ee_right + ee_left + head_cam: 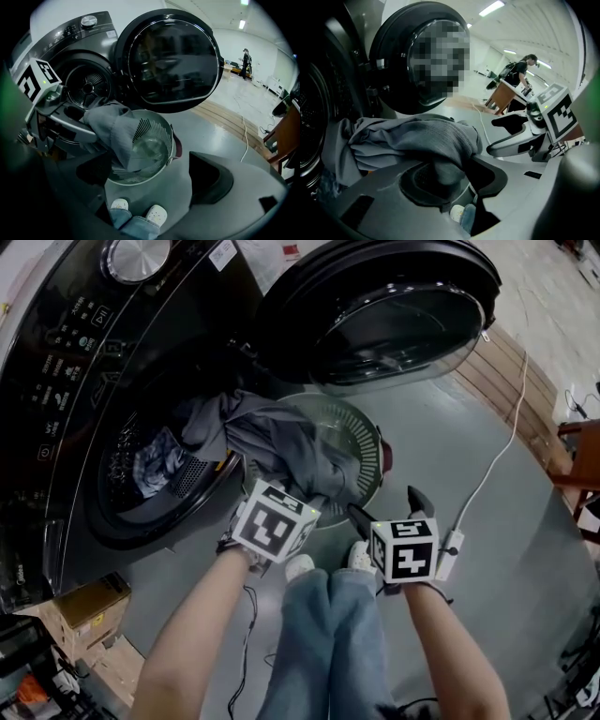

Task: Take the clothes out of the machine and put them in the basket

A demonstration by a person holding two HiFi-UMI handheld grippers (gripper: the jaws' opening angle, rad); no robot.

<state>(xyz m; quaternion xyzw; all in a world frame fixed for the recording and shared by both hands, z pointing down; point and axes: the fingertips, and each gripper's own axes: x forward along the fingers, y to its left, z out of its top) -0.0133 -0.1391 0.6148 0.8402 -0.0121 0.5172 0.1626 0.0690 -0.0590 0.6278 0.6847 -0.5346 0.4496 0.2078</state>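
Directly below the head camera stand blue jeans (328,634) and white shoes (300,566) on the smooth grey floor (487,606). Just beyond them the left tool (311,495) is clenched on a grey garment (281,442): in the left gripper view the soft, finely ribbed cloth bunches down between the two jaws. The right tool (389,510) sits beside it, released, its dark curved jaws spread with only floor between them. The garment is stretched into a long band. Its long axis runs from the left tool up and left to the mouth of the washing machine (56,381). One end is at the tool, above the near rim of the basket (373,442), and the other hangs in the drum opening. The basket is round, of pale plastic with slotted walls. It stands on the floor under the machine's open door (394,306), a glossy dark disc with a domed window. Inside the drum lies a patterned cloth (155,465).
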